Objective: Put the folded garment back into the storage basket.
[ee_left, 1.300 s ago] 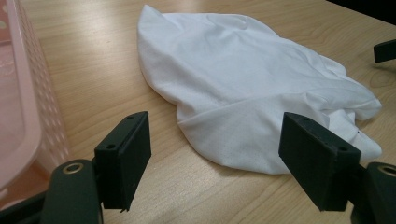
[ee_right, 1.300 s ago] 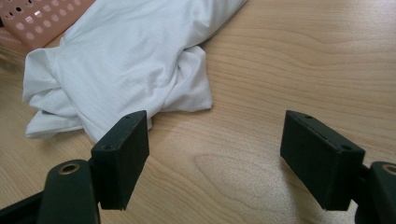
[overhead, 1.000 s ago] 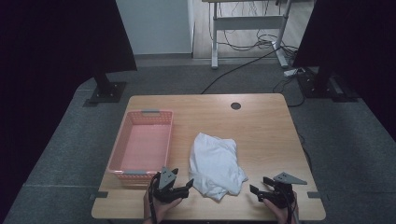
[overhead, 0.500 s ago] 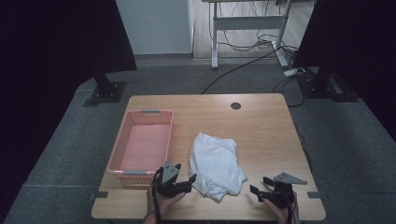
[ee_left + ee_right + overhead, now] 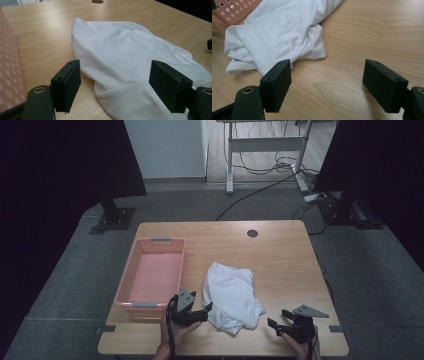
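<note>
Crumpled white cloth garment [image 5: 231,296] at lower centre of the pale wooden bench [image 5: 280,260], long axis running up-frame. Left tongs [image 5: 202,310] open, touching its lower-left edge; right tongs [image 5: 276,319] open, lower right, farther off.

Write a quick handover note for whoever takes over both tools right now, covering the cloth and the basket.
Left tool: open, empty, at the near left edge of the cloth, jaws either side of its hem in the left gripper view.
Right tool: open, empty, on bare table right of the cloth, not touching it.
Cloth: crumpled in a heap, mid-table toward the near edge.
Basket: pink, left of the cloth, nothing in it.
Done: nothing gripped yet.
Left: probably grip the cloth with the left tool first, then bring in the right; likely it goes into the basket.
</note>
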Tool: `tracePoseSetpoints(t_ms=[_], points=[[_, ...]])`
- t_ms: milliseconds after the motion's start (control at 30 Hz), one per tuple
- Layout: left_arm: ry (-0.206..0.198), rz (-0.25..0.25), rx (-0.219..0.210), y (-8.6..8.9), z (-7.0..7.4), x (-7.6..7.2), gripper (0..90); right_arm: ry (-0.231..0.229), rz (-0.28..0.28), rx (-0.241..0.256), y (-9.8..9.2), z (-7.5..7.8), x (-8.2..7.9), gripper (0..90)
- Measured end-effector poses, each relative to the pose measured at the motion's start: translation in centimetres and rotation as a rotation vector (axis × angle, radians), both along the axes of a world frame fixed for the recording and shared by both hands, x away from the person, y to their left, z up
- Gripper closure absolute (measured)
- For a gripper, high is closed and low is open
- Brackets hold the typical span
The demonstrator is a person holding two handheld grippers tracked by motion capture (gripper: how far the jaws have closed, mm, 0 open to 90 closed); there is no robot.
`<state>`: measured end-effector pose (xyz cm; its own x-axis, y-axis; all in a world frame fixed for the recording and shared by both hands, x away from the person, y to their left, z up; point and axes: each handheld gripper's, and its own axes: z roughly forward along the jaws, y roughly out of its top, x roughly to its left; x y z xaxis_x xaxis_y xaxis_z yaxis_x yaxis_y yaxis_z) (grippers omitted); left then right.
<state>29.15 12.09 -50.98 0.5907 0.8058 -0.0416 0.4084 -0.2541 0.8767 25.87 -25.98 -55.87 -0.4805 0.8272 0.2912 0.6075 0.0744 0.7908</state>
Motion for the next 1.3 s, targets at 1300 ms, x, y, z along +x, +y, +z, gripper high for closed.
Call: tracePoseSetpoints(t_ms=[1300], points=[[0.015,0.033,-0.009,-1.1,0.3,3.3,25.1,0.001,0.000,-0.018,0.2,0.0,0.0,22.9]])
